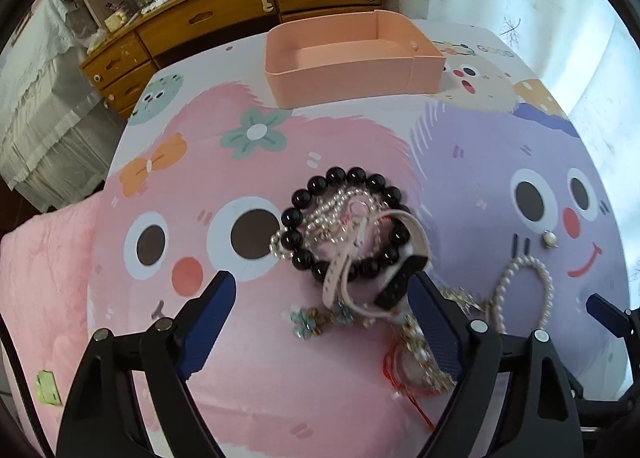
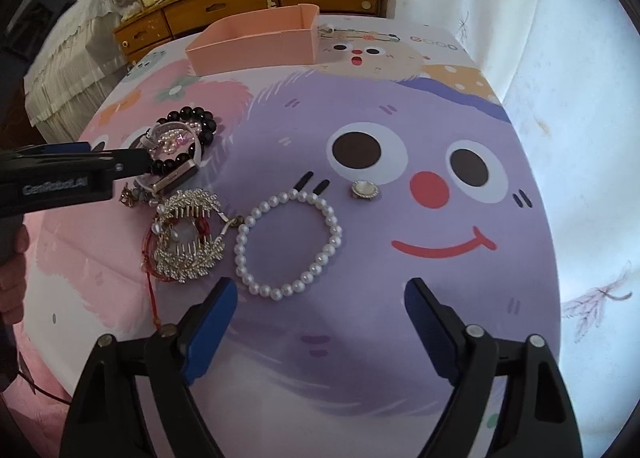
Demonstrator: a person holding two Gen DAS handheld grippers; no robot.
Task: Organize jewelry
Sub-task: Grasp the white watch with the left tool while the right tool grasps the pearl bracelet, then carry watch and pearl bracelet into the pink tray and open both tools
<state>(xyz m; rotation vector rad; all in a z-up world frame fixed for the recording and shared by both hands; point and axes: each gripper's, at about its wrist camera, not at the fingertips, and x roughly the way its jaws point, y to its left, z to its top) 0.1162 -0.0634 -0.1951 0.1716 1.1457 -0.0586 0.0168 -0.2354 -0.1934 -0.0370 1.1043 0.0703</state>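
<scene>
A heap of jewelry lies on the cartoon cloth: a black bead bracelet [image 1: 344,225], a white-strapped watch [image 1: 396,282], a rhinestone leaf brooch [image 2: 188,234] and small charms [image 1: 316,320]. My left gripper [image 1: 320,290] is open, its fingers either side of the heap's near part, the right finger beside the watch face. It also shows in the right wrist view [image 2: 112,161]. A white pearl bracelet [image 2: 288,246] and a pearl earring [image 2: 364,189] lie apart on the purple face. My right gripper [image 2: 320,298] is open and empty, just short of the pearl bracelet. An empty pink tray [image 1: 352,57] stands at the far side.
A wooden drawer cabinet [image 1: 224,13] with clutter on top stands beyond the table. A white lace-covered bed edge [image 1: 44,105] is at the left. A pink blanket [image 1: 44,298] lies by the table's left edge. A white curtain [image 2: 580,137] hangs at the right.
</scene>
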